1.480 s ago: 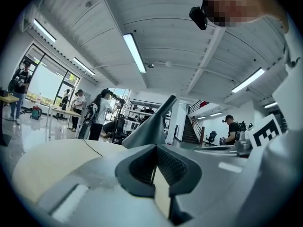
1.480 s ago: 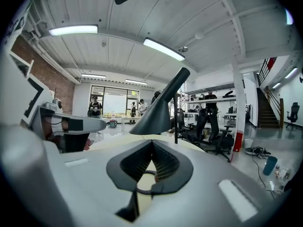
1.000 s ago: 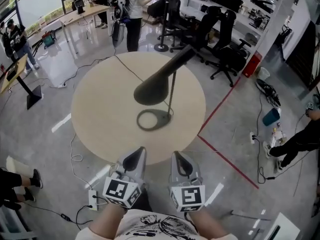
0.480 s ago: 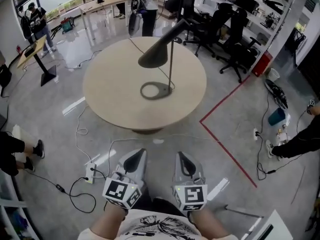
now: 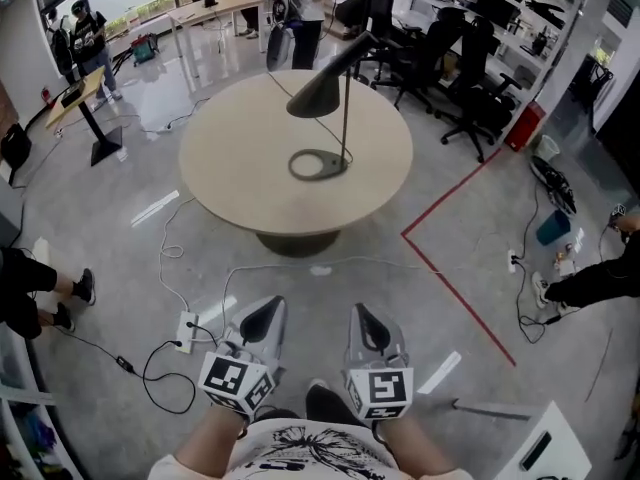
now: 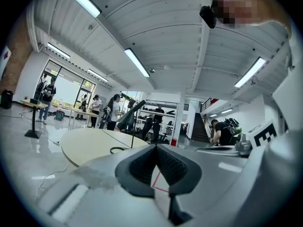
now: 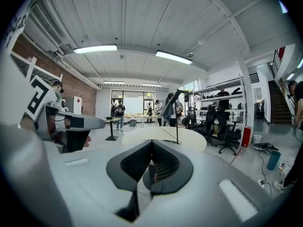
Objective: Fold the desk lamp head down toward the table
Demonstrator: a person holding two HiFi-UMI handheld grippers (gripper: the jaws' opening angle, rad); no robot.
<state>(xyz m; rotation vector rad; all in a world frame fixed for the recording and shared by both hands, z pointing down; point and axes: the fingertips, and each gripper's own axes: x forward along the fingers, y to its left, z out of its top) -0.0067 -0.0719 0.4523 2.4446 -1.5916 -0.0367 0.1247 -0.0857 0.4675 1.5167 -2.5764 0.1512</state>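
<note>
A dark desk lamp stands on a round beige table [image 5: 235,173]. Its ring base [image 5: 318,164] lies flat, the thin stem [image 5: 346,118] is upright, and the cone head [image 5: 322,88] slants down to the left from a raised arm. Both grippers are held close to my body over the floor, far short of the table. The left gripper [image 5: 262,318] and right gripper [image 5: 366,320] are shut with nothing between them. The lamp [image 6: 130,117] shows small and distant in the left gripper view past the left gripper [image 6: 156,148]. The right gripper view shows the lamp [image 7: 171,100] beyond the right gripper [image 7: 152,143].
A power strip [image 5: 187,330] and loose cables lie on the grey floor between me and the table. Red floor tape [image 5: 450,288] runs at the right. Office chairs [image 5: 440,48] stand behind the table. People stand at the back, and a person [image 5: 600,278] sits right.
I have backed away from the table: it and the lamp now sit farther off and higher in the head view. Both grippers stay shut near my body.
</note>
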